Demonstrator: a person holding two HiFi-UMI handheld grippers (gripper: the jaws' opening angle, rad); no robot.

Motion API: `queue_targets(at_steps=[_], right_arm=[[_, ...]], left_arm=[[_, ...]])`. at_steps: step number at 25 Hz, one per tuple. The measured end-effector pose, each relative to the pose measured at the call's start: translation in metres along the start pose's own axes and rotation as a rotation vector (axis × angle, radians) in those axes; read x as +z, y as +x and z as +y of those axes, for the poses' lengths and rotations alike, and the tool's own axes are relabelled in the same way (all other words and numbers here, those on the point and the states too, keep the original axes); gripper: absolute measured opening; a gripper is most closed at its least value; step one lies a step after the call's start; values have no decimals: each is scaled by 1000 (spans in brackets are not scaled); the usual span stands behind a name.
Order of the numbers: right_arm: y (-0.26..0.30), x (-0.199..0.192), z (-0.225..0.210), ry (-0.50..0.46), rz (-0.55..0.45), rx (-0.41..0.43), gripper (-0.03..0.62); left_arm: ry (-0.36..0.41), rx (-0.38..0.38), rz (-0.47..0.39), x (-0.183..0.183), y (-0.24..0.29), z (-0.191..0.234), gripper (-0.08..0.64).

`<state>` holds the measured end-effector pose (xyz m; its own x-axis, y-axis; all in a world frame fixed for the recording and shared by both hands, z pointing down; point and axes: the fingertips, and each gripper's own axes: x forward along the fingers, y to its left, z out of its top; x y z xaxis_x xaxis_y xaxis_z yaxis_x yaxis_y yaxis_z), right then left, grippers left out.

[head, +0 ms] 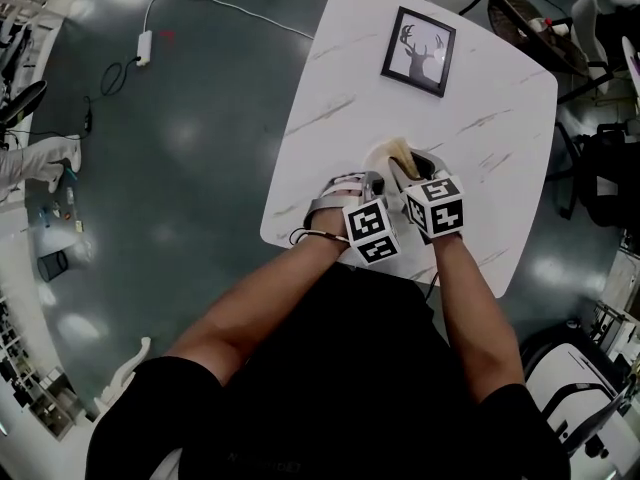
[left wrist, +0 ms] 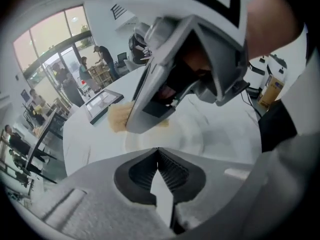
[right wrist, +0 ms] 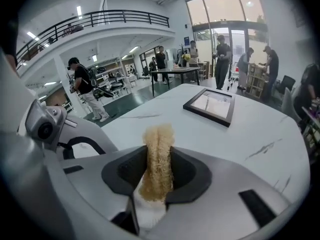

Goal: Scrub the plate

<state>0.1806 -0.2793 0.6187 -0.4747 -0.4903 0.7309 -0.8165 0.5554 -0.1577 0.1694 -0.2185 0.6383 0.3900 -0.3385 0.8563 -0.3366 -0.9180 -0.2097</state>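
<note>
A white plate (left wrist: 200, 134) lies on the marble table (head: 500, 118) near its front edge, hard to tell apart from the tabletop in the head view. My left gripper (left wrist: 158, 154) is shut with the plate's near rim pinched between its jaws. My right gripper (right wrist: 158, 156) is shut on a tan loofah sponge (right wrist: 158, 154), whose tip sticks out past the jaws. In the left gripper view the right gripper (left wrist: 185, 69) hangs over the plate with the sponge (left wrist: 119, 118) at the plate's far left edge. Both grippers (head: 378, 180) (head: 415, 165) sit side by side in the head view, the sponge (head: 402, 151) just ahead of them.
A black-framed deer picture (head: 418, 51) lies at the far side of the table. Chairs (head: 600, 178) stand to the right of the table. A power strip and cables (head: 143, 46) lie on the floor to the left. People stand in the background.
</note>
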Motion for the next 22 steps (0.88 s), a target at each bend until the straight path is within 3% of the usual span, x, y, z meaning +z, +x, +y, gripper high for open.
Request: queue_targets(at_steps=[6, 13, 18, 22], right_arm=[[4, -9, 9, -74, 36, 27, 130], [25, -10, 20, -190, 98, 63, 130], [32, -18, 20, -231, 171, 78, 130], [30, -22, 6, -212, 168, 37, 130]], left_arm=[[49, -18, 62, -8, 21, -5, 8], [89, -20, 69, -9, 22, -7, 8], [50, -39, 68, -14, 19, -8, 8], [9, -65, 45, -14, 19, -6, 8]])
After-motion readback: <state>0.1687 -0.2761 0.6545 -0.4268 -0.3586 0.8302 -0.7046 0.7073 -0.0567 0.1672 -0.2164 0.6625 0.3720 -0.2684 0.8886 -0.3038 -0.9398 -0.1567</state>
